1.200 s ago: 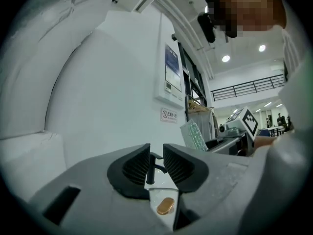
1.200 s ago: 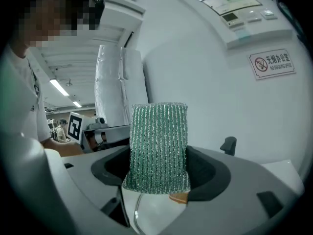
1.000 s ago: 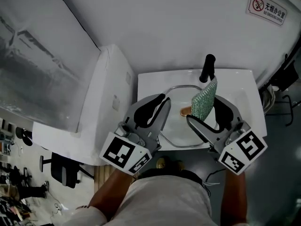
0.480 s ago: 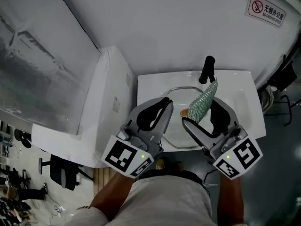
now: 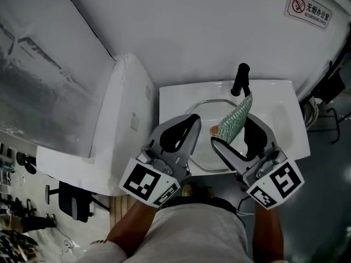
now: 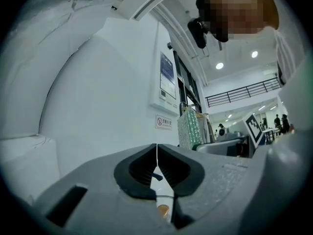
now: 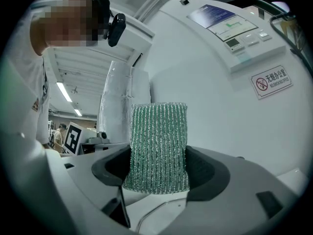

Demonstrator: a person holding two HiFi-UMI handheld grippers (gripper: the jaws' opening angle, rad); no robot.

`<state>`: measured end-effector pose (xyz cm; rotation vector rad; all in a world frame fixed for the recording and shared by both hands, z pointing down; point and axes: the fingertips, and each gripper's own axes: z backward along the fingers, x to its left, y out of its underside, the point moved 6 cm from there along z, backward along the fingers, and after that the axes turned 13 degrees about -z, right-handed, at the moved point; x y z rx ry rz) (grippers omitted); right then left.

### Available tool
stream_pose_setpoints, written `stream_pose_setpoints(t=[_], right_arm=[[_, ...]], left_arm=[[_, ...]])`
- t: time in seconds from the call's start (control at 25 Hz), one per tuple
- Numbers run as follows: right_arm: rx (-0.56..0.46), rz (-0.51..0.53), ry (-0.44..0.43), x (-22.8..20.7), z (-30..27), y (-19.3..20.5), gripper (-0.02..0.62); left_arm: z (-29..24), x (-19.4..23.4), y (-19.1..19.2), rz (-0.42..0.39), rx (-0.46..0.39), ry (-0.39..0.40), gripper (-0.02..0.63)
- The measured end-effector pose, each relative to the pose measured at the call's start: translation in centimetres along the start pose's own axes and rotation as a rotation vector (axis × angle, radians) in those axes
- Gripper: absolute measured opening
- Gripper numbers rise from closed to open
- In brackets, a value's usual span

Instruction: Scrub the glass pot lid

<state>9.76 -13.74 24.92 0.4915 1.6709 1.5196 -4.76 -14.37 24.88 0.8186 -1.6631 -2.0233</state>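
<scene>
The glass pot lid point(image 5: 202, 142) lies in the white sink point(image 5: 175, 97), its brown knob point(image 5: 215, 130) showing between my two grippers. My left gripper point(image 5: 192, 119) hovers over the lid's left side, jaws shut with nothing between them; in the left gripper view the pads point(image 6: 142, 166) meet, and the knob point(image 6: 163, 210) shows below them. My right gripper point(image 5: 238, 137) is shut on a green scrubbing sponge point(image 5: 236, 119) that stands up above the lid. In the right gripper view the sponge point(image 7: 157, 146) fills the gap, and the lid's rim point(image 7: 157, 213) shows underneath.
A black faucet point(image 5: 241, 79) rises at the back of the sink, just behind the sponge. A tall white cabinet point(image 5: 118, 125) adjoins the sink on the left. A no-smoking sign point(image 5: 310, 9) hangs on the white wall behind.
The left gripper's jaws have closed together. The right gripper with the sponge has shifted slightly left and toward me.
</scene>
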Motion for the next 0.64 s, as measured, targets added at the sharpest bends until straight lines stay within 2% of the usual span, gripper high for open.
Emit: stream_pose_setpoints(t=[0.64], right_arm=[[0.004,-0.006,-0.003,-0.11,-0.48,0.26,0.331]], left_arm=[[0.18,0.51,0.37,-0.004,0.009,-0.009,0.015]])
